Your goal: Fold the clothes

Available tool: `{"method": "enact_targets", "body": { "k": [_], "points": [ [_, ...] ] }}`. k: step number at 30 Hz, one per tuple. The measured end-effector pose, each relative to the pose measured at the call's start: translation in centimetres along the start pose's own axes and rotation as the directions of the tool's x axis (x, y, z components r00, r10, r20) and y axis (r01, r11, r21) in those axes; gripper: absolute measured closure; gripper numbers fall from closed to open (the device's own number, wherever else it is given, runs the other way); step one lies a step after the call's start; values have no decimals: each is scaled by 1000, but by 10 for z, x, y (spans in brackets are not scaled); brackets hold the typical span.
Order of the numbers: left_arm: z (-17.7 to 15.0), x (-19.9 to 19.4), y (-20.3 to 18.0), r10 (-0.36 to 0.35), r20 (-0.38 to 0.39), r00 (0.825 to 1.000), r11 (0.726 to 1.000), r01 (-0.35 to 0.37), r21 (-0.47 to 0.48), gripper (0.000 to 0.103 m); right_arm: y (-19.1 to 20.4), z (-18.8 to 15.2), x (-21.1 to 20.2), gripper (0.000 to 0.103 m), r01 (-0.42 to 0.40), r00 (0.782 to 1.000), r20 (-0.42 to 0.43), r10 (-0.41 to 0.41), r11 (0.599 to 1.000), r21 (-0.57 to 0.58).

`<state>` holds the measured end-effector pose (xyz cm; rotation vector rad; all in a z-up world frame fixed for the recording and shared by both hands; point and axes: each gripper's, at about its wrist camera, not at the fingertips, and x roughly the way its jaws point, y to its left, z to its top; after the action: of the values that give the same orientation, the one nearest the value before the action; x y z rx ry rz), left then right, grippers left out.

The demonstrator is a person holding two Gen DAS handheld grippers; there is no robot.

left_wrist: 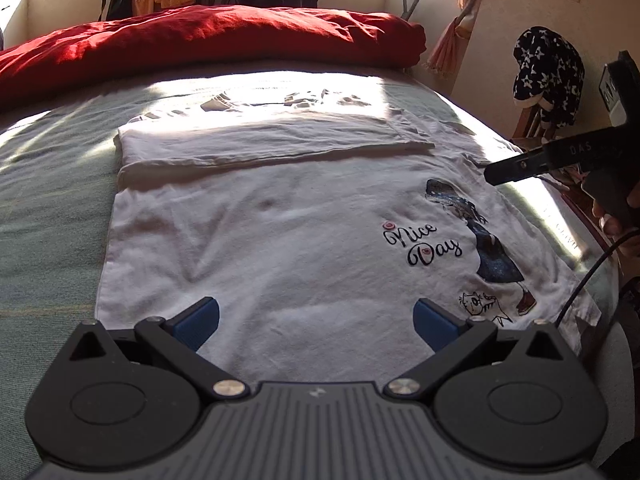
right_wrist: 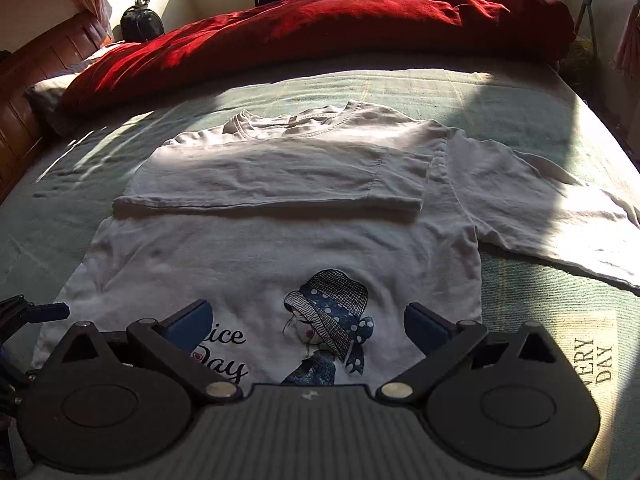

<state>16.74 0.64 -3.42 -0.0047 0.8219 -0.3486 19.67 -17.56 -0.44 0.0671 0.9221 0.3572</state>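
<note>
One white printed T-shirt (left_wrist: 280,240) lies flat on the green bedspread (left_wrist: 48,208) just ahead of the wide-open, empty left gripper (left_wrist: 316,322) and right gripper (right_wrist: 308,326), one sleeve folded across, one red duvet (right_wrist: 320,24) beyond.

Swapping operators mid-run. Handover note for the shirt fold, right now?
Left gripper: open, empty, above the shirt's lower body.
Right gripper: open, empty, above the printed picture.
White T-shirt lies flat, print up, on the green bedsheet; a red duvet is piled behind it.
Done: one sleeve is folded in across the chest.
Left: the other sleeve is spread out on the sheet; fold it in, then fold the body up.
</note>
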Motion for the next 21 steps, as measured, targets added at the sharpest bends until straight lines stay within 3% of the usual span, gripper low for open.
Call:
{"method": "enact_targets", "body": {
  "k": [8,13,21],
  "points": [
    [-20,19,-17,31,-82,996,999,-28,39,1,17,-48,2,0,32,999,-32,-31,999,16],
    [-27,20,-16,30,-72,997,999,-27,45,1,17,-73,22,0,79,995,-67,-78,997,19],
    [-29,21,-10,16,-65,998,1000,-15,12,1,15,-86,24,0,88,996,-7,-88,996,34]
  ]
}}
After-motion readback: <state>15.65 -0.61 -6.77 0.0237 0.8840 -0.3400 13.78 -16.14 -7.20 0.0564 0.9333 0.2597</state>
